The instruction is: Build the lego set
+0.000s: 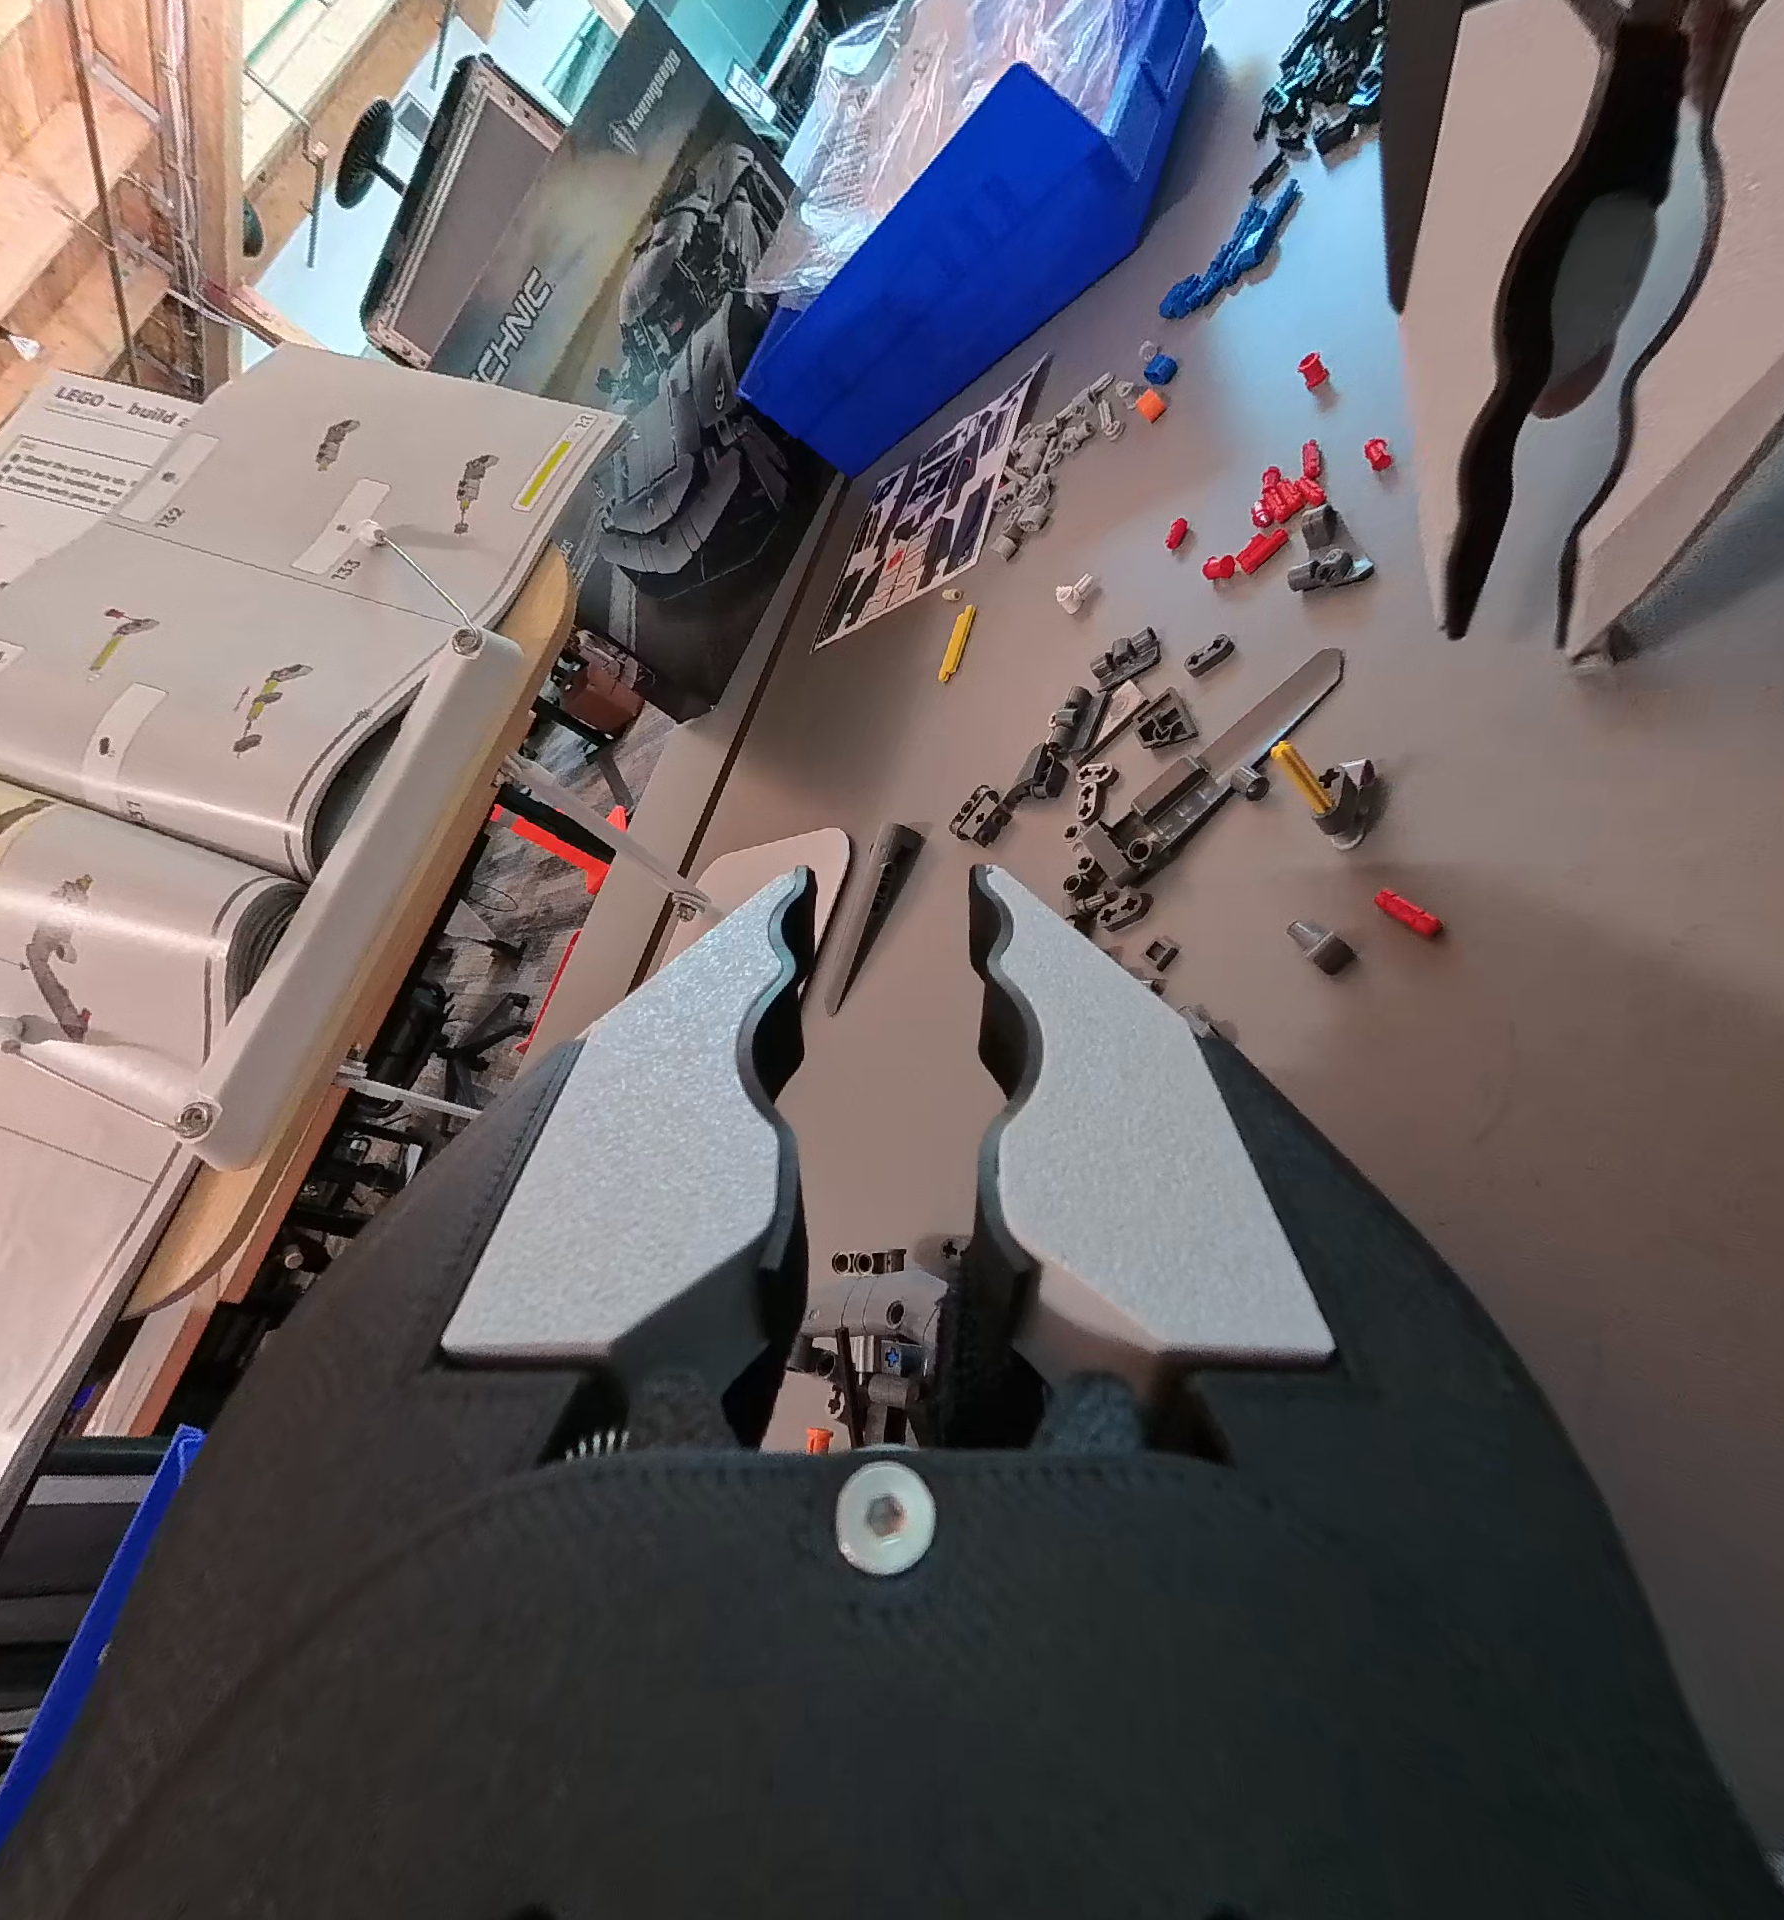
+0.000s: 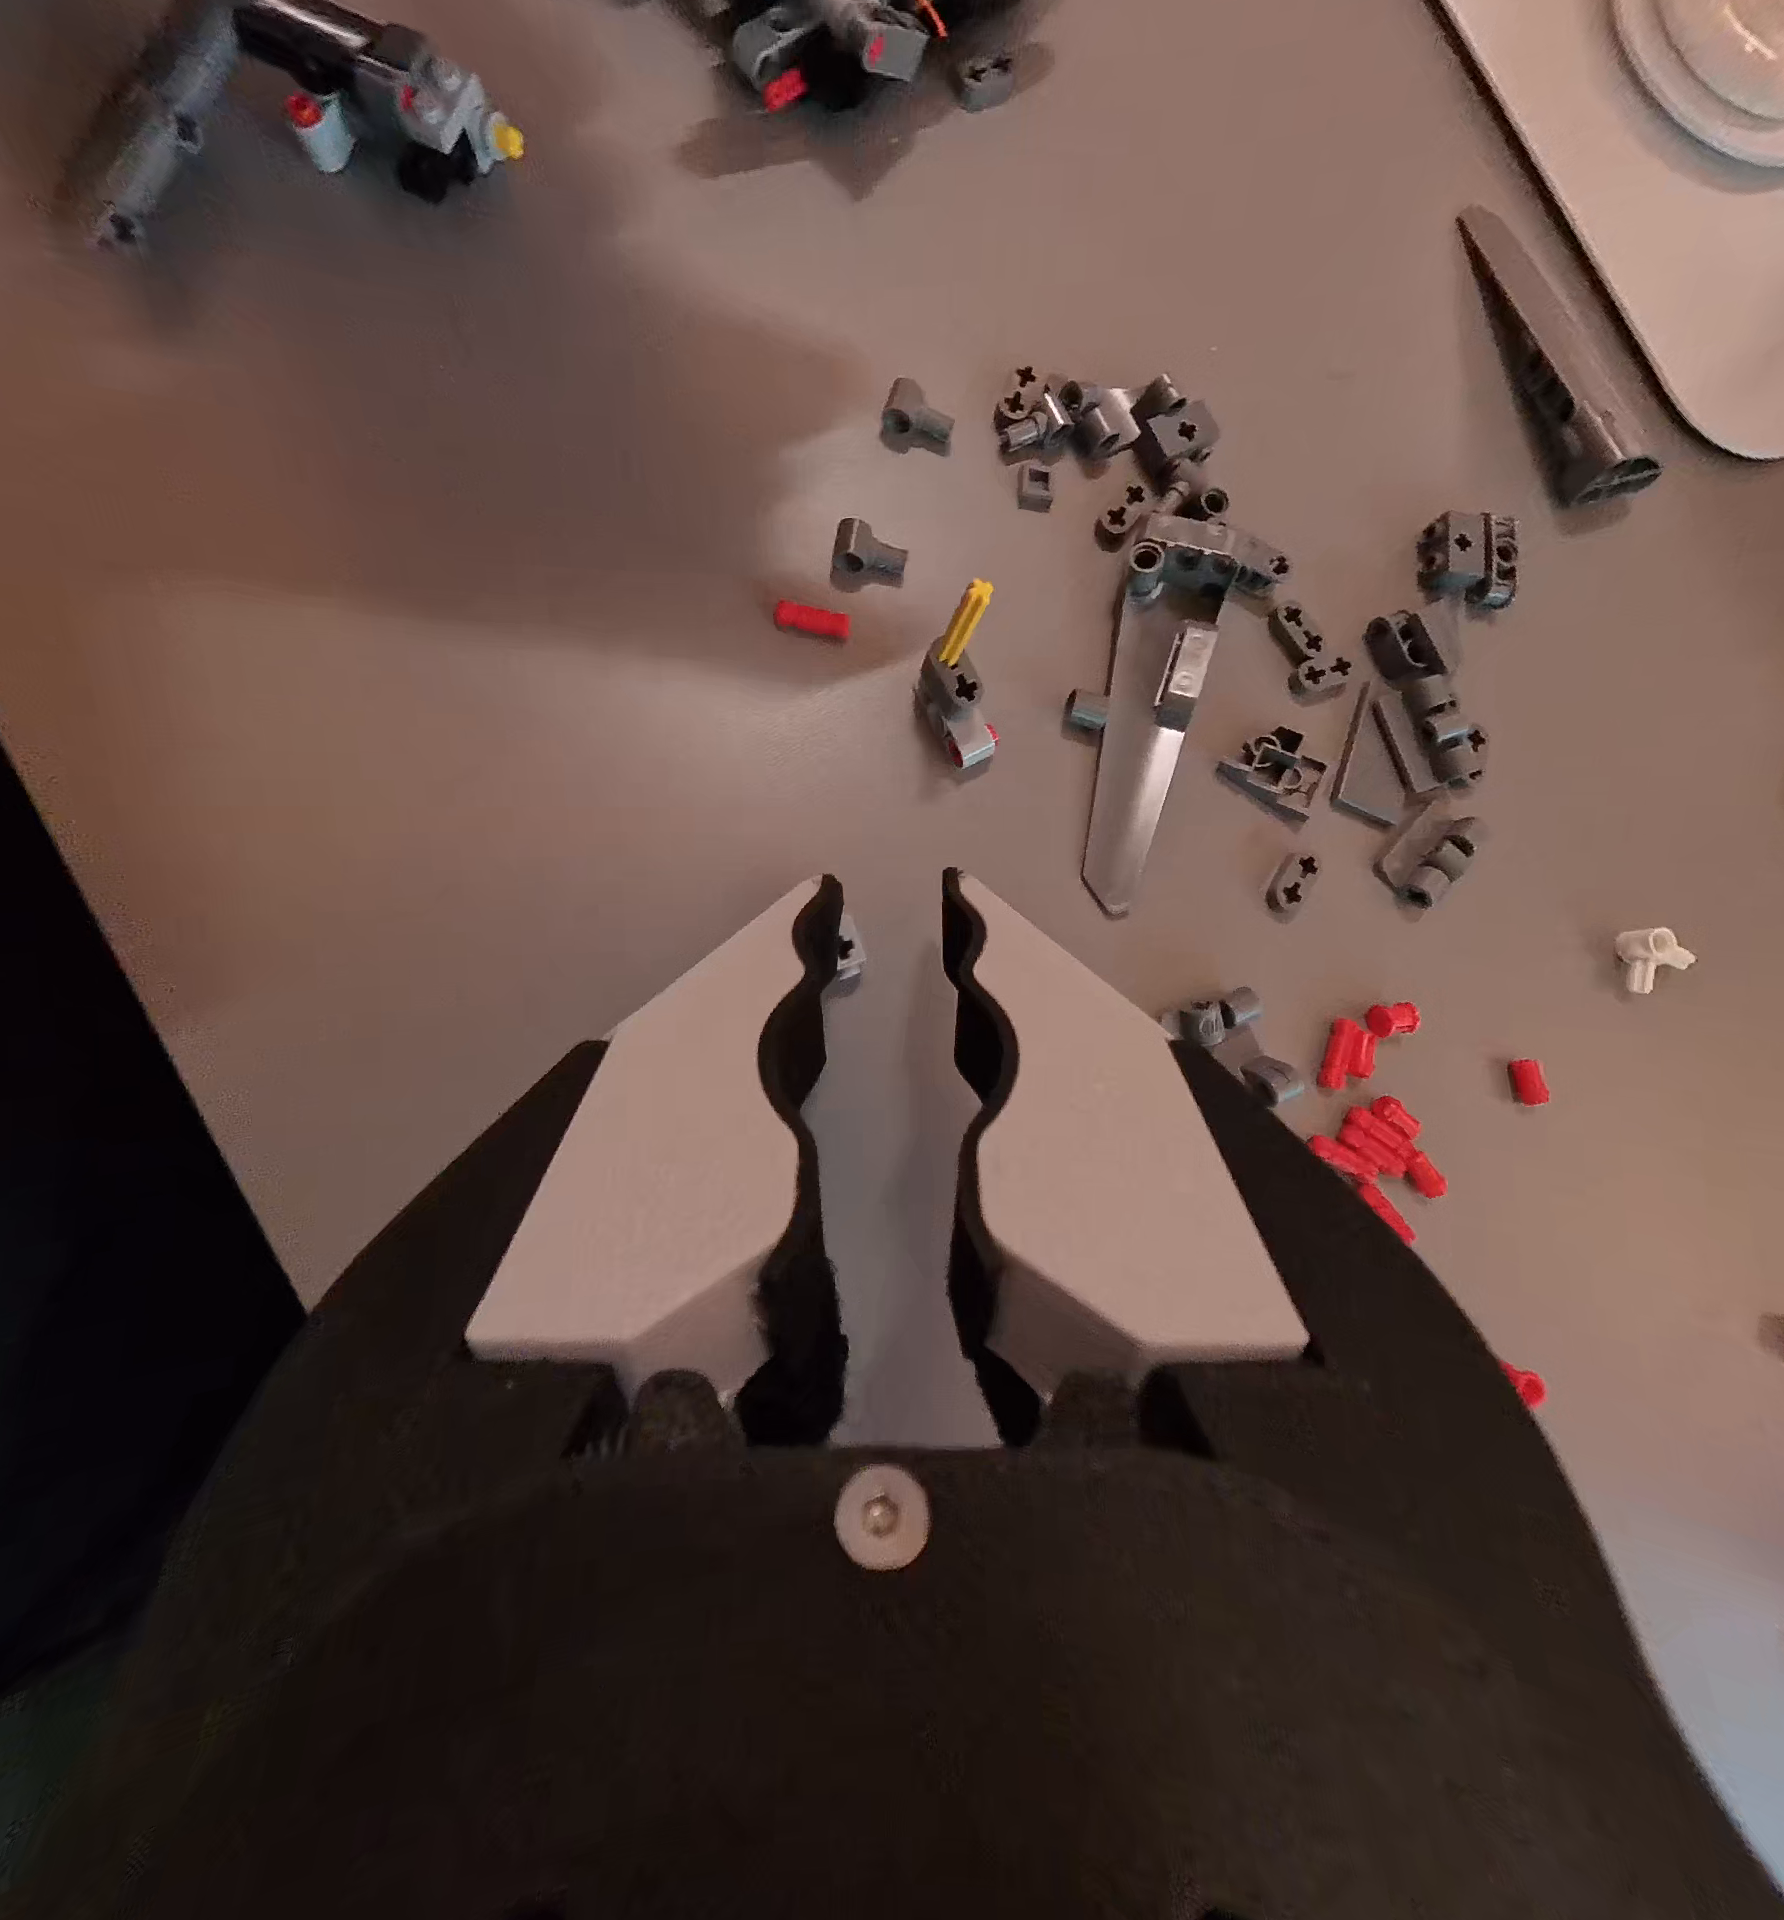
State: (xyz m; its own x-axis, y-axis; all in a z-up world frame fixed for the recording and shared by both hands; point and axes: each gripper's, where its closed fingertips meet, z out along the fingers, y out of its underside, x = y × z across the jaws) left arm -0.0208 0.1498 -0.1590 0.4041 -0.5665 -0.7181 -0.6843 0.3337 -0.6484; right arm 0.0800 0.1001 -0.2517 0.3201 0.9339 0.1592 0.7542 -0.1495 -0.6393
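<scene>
Currently right claw [image 2: 886,904] is hovering narrowly parted over grey bench [image 2: 452,831], small grey cross-hole connector [image 2: 846,954] touching only its left pad, possibly unpinched, likely slipping; left claw [image 1: 893,904] is gaping empty above dark tapered panel [image 1: 872,914].

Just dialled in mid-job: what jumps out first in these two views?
The scatter of small grey building pieces on the grey table, with a red cluster to the right of the right gripper. That gripper's jaws stand apart, with one small grey piece against its left finger. Past the left gripper, also open, sit a blue bin and an open instruction booklet.
</scene>
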